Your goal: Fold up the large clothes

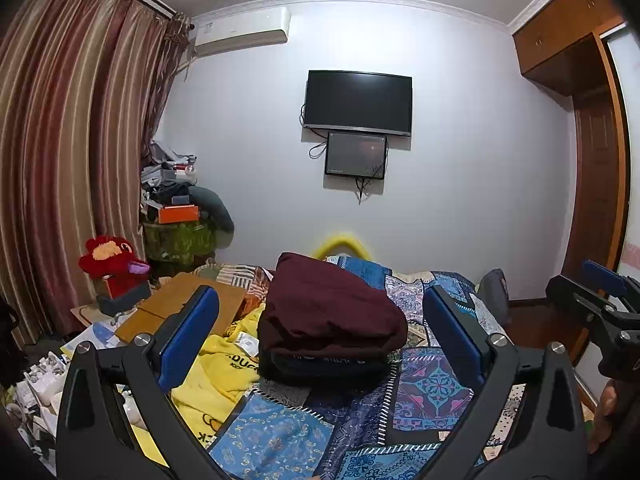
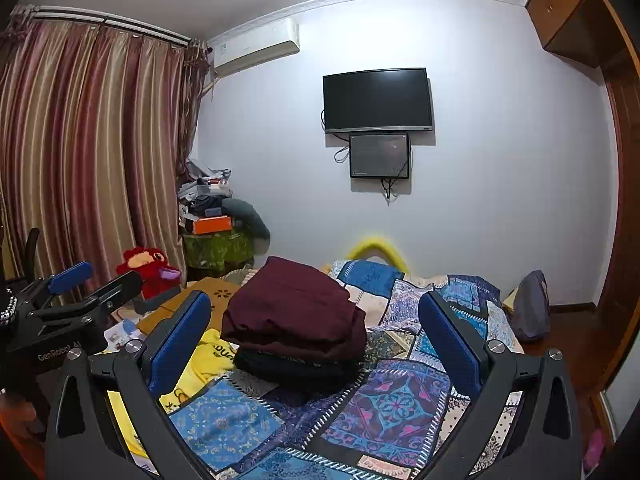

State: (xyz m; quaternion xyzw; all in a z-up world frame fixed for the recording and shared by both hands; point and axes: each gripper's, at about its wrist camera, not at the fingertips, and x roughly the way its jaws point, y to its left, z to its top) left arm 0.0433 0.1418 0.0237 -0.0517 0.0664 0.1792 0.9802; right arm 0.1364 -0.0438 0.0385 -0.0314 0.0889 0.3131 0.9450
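A folded maroon garment lies on top of a folded black garment, stacked on the patchwork bedspread. The stack also shows in the right wrist view. A yellow garment lies crumpled left of the stack, and shows in the right wrist view. My left gripper is open and empty, held above the bed in front of the stack. My right gripper is open and empty, also in front of the stack. The right gripper shows at the right edge of the left wrist view.
A red plush toy and cardboard lie at the bed's left. Clutter is piled in the corner by the curtain. A TV hangs on the far wall. A wooden wardrobe stands at the right.
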